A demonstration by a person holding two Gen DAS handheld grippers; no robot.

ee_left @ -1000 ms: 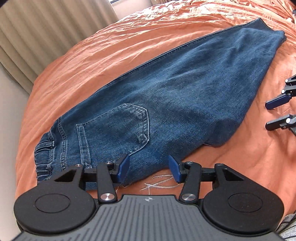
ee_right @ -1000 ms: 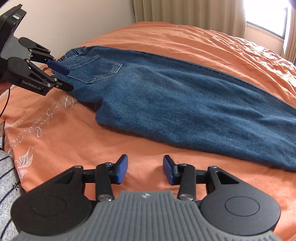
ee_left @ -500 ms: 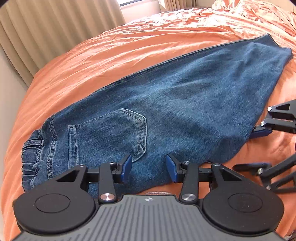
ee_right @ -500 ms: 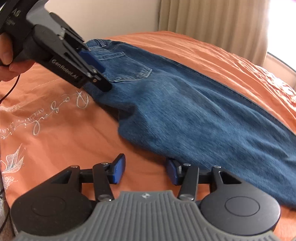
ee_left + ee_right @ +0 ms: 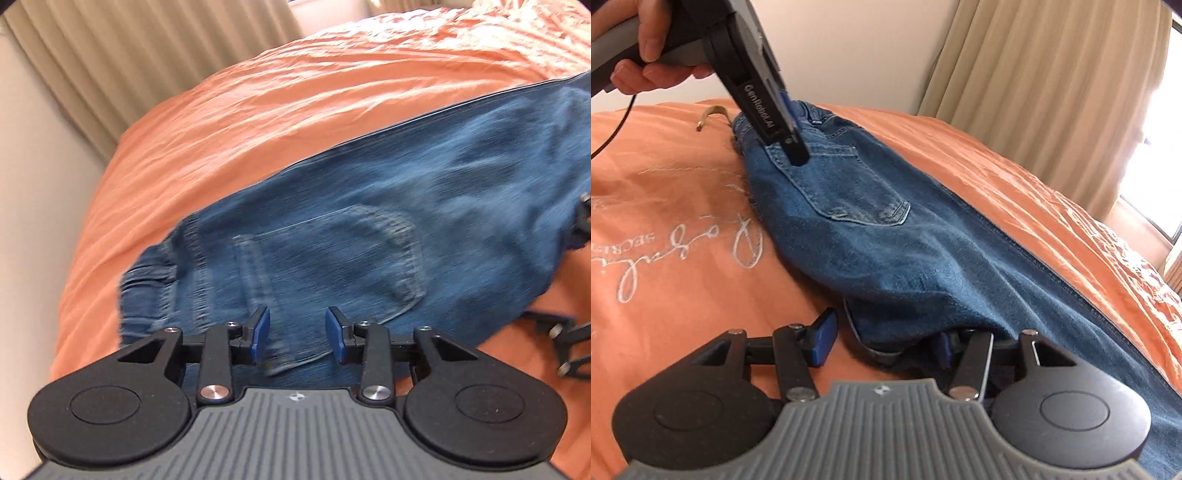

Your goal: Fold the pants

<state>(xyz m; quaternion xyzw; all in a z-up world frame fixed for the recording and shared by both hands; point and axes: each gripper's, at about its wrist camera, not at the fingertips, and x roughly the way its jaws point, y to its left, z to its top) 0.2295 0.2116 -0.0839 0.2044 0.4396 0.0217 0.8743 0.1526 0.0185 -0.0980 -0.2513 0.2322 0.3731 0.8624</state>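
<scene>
Blue jeans (image 5: 388, 236) lie folded lengthwise on the orange bed, back pocket (image 5: 332, 258) up, waistband at the left. My left gripper (image 5: 297, 338) is open and sits over the seat edge of the jeans near the pocket; it also shows from the side in the right wrist view (image 5: 790, 147), tips on the denim. My right gripper (image 5: 882, 338) is open at the crotch edge of the jeans (image 5: 886, 240); denim drapes over its right finger and lies between the jaws. Its fingers show at the right edge of the left wrist view (image 5: 569, 343).
The orange duvet (image 5: 683, 206) with white embroidered lettering covers the bed. A brass hook-like object (image 5: 711, 112) lies by the waistband. Beige curtains (image 5: 1052, 74) and a wall stand behind the bed. A hand (image 5: 646, 48) holds the left gripper.
My left gripper moved left along the jeans toward the waistband. My right gripper moved forward to the crotch edge, and denim now lies over its right finger.
</scene>
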